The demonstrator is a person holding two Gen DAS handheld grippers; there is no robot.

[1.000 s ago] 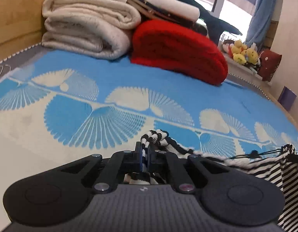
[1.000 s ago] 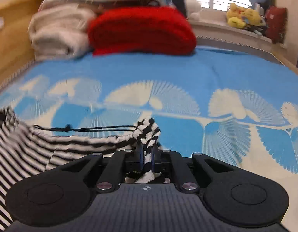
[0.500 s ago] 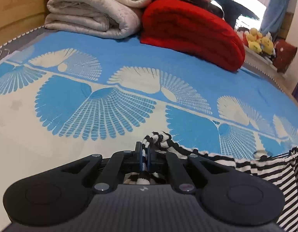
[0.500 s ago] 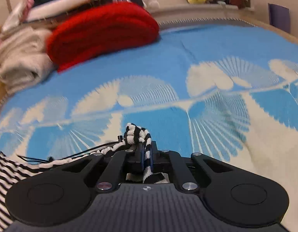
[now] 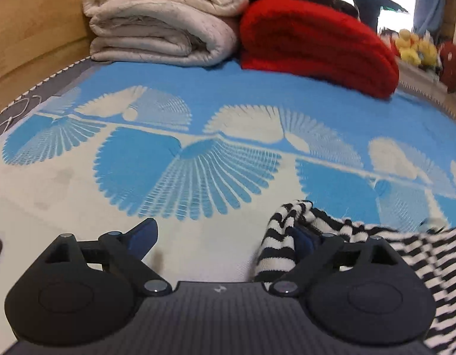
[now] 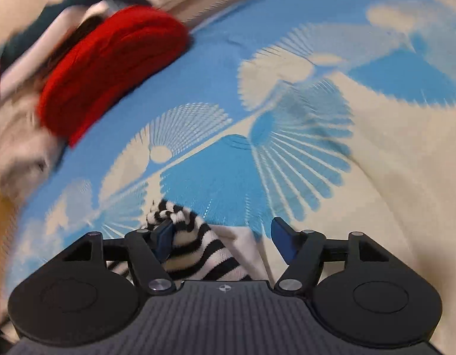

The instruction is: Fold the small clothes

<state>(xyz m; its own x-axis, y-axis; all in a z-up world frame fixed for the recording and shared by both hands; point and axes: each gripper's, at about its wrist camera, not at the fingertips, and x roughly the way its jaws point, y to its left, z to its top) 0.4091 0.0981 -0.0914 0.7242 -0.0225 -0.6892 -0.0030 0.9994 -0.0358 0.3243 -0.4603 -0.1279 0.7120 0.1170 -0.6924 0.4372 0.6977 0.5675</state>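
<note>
Left wrist view: the left gripper (image 5: 225, 236) has its jaws opening, spread wide, with nothing pinched. The striped garment (image 5: 375, 245) drapes against the inner face of one finger (image 5: 304, 241); the other finger (image 5: 143, 233) stands over bare bedspread. Right wrist view: the right gripper (image 6: 225, 238) also has its jaws opening, a bunched corner of the striped garment (image 6: 195, 245) leaning on one pad and clear of the other. The garment lies near the front edge of the bedspread (image 5: 198, 124), strung between the two grippers.

Risk: the soft ribbed knit may cling to a rubbery pad and drag as a gripper withdraws, spoiling the laid fold; the lumpy corners may spring open.

The bedspread is flat and woven, with blue and cream fan motifs. At its far edge lie a fuzzy red blanket (image 5: 313, 41) and quilted cream bedding (image 5: 162, 20), both folded thick.
</note>
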